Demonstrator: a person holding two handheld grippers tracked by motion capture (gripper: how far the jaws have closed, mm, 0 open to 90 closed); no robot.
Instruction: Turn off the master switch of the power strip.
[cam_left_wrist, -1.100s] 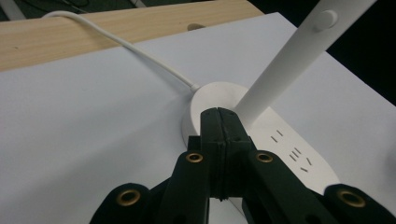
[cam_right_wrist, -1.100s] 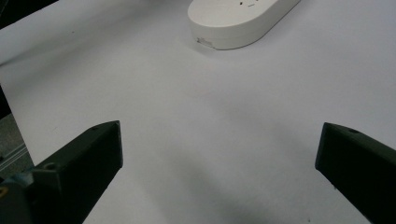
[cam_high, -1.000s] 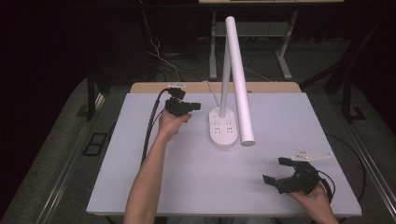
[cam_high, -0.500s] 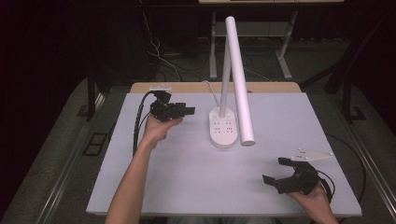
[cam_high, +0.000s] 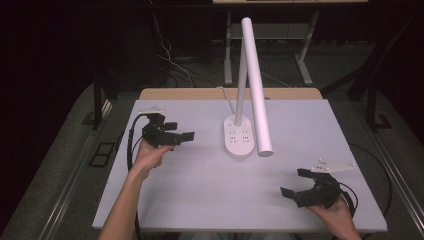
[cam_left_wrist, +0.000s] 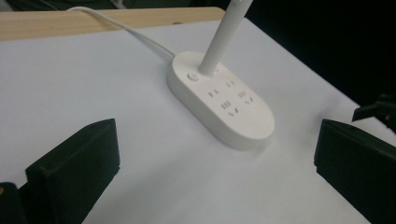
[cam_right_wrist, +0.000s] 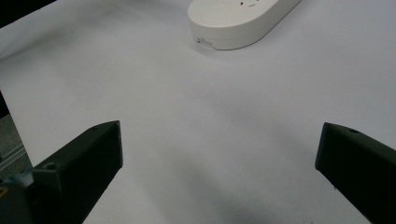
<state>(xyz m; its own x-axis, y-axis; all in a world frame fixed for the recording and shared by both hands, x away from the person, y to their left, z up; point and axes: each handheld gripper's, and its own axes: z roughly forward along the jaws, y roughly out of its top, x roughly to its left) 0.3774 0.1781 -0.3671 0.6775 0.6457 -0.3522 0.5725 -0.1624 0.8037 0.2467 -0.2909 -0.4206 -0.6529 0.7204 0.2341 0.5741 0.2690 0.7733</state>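
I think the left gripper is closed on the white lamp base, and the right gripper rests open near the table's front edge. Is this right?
Not quite. In the left gripper view the left gripper stands open with nothing between its jaws, apart from the lamp base. The right gripper does rest open near the front edge.

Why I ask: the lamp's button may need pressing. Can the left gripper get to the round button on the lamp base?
Probably yes: the left gripper is open and faces the lamp base; bare table lies between, and the button sits uncovered beside the stem.

table (cam_high: 200, 200): white top | lamp base (cam_high: 238, 141): standing mid-table; white cord (cam_high: 223, 93) trailing back
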